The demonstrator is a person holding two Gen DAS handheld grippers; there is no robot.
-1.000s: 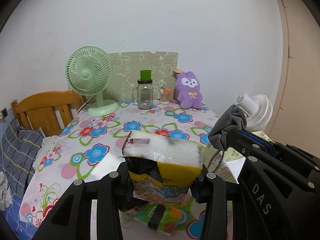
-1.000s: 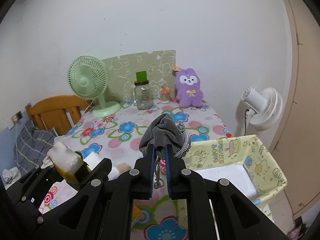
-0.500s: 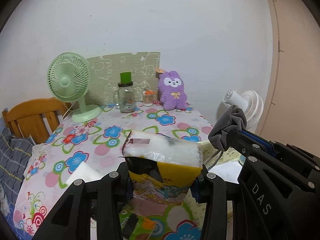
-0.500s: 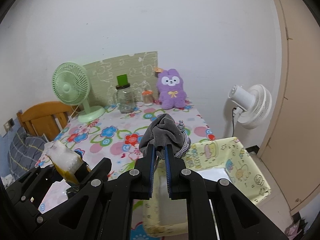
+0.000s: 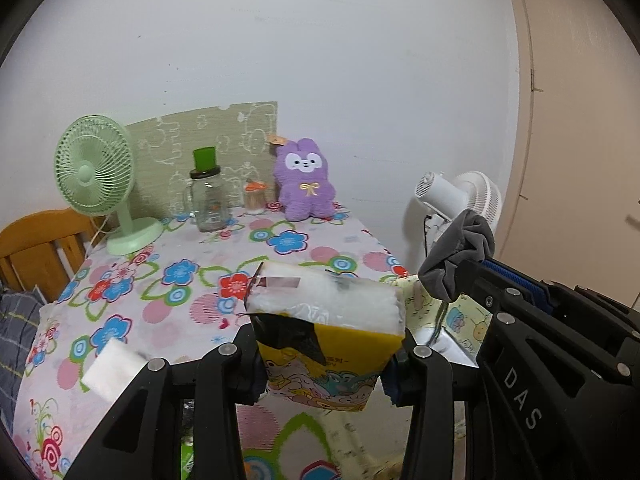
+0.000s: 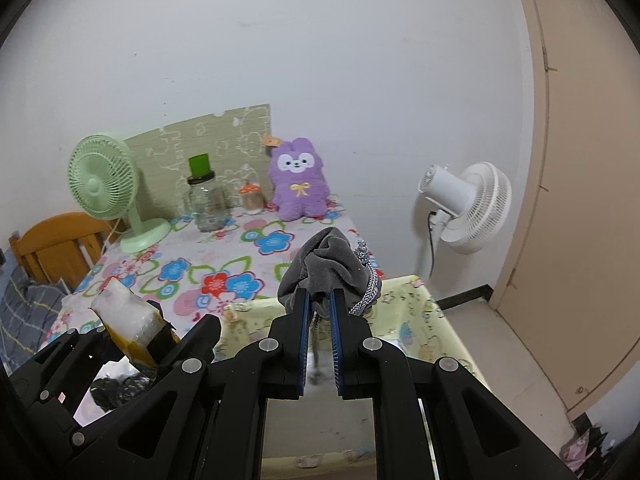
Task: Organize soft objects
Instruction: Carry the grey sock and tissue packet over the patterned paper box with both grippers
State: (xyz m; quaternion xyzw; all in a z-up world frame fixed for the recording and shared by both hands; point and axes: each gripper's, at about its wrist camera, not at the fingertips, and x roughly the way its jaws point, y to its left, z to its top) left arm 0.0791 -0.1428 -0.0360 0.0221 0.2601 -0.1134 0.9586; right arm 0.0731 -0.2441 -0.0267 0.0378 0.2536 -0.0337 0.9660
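Left tool (image 5: 326,354) is clamped on a tissue pack (image 5: 326,332), jaws spread wide to take its full width, one finger on each side. Pack has a clear white top and yellow printed body; its lower edge hangs below the fingers. Right tool (image 6: 320,312) is nearly closed, pinching a grey cloth (image 6: 326,270) w/ a braided cord (image 6: 368,288) hanging off its right side; cloth bunches up above the blue pads (image 6: 304,320).

Both tools sit side by side, left of the yellow bin (image 6: 416,300), which stands just off the desk's (image 5: 160,304) near right corner. Cloth is held above the bin's near-left rim; pack is over the desk edge, just left of the bin.

Hard to see: bin's inside is mostly blocked by the right tool, only a pale floor patch shows. A white block (image 5: 112,368) on the desk left of the pack is blurred, can't tell what it is. Dark stuff under the left tool in the right view is unclear. Hands aren't in view; both tools point fwd and slightly down toward the desk's far end, where a green fan (image 5: 98,184), jar (image 5: 208,200) and purple plush (image 5: 306,180) stand against the wall. White fan (image 6: 468,204) stands on the floor right of the desk.
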